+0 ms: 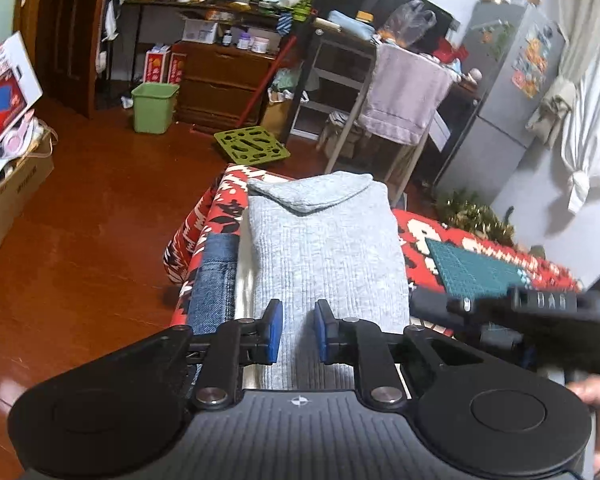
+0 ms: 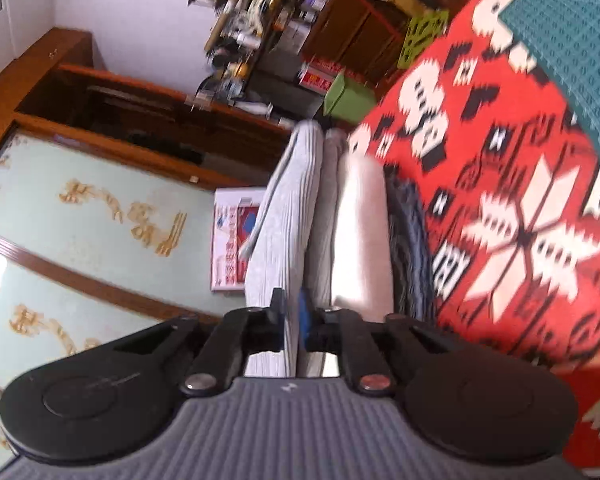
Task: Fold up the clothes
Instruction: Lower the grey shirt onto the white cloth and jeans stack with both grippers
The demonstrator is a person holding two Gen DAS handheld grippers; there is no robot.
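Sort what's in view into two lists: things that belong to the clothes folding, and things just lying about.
Folding job:
grey knit sweater, folded, top of the stack
denim garment beneath it
left gripper
right gripper, pinching the sweater's edge

Lying about:
green cutting mat
green bin
cardboard box
fridge

Left gripper [image 1: 297, 330] jaws apart, right gripper [image 2: 291, 326] rolled sideways, jaws nearly closed

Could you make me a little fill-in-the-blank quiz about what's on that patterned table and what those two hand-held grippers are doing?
1. The grey knitted hoodie lies on top of a ____ of folded clothes.
2. The left hand-held gripper has its jaws ____ above the hoodie.
3. The right hand-held gripper is clamped on the ____ garment.
4. The green cutting mat lies on a ____ patterned tablecloth.

Missing words: stack; open; grey; red
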